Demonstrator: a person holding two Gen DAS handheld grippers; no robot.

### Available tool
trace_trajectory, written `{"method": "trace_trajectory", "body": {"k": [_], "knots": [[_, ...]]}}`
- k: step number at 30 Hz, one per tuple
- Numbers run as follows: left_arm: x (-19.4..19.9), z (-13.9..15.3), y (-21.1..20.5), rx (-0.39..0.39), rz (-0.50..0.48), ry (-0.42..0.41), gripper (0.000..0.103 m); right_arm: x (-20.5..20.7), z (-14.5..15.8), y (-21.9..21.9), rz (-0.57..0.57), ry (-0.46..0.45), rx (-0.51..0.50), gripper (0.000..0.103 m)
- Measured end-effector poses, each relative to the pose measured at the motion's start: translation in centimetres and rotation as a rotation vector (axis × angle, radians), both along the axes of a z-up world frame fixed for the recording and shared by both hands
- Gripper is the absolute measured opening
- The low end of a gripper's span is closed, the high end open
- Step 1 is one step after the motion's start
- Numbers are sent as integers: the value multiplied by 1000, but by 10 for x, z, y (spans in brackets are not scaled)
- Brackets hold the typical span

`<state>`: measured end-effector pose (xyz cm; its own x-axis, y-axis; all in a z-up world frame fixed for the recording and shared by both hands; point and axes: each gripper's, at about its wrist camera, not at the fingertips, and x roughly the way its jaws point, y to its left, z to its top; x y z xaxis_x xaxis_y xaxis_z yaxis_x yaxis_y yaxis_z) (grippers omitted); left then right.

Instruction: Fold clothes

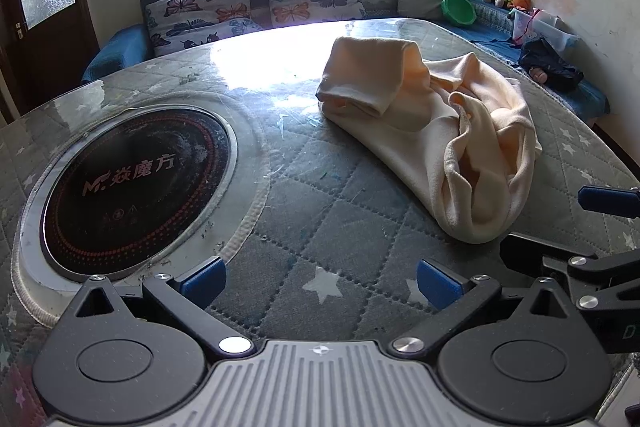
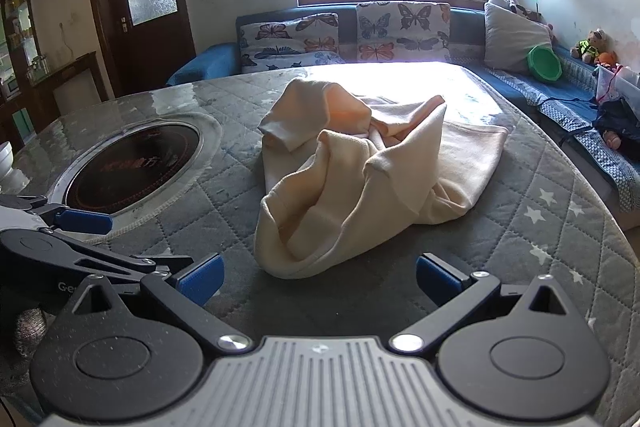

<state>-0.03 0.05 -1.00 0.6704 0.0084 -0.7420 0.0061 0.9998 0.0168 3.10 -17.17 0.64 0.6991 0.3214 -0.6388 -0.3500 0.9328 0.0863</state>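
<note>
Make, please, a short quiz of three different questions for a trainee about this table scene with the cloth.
1. True or false: the cream garment lies flat and neatly folded.
2. What holds the garment? A) left gripper B) right gripper C) neither
3. Which round thing is set into the table on the left of the garment?

Key: 1. False, it is crumpled in a heap. 2. C, both are open and apart from it. 3. The black induction cooktop.
</note>
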Motion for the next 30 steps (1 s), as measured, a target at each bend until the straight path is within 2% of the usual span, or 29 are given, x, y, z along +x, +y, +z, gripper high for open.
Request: {"method": "trace_trajectory", "body": {"k": [30], "knots": [[9, -7, -6, 21, -7, 42, 103, 8, -6, -2, -18, 29, 4, 103]]}}
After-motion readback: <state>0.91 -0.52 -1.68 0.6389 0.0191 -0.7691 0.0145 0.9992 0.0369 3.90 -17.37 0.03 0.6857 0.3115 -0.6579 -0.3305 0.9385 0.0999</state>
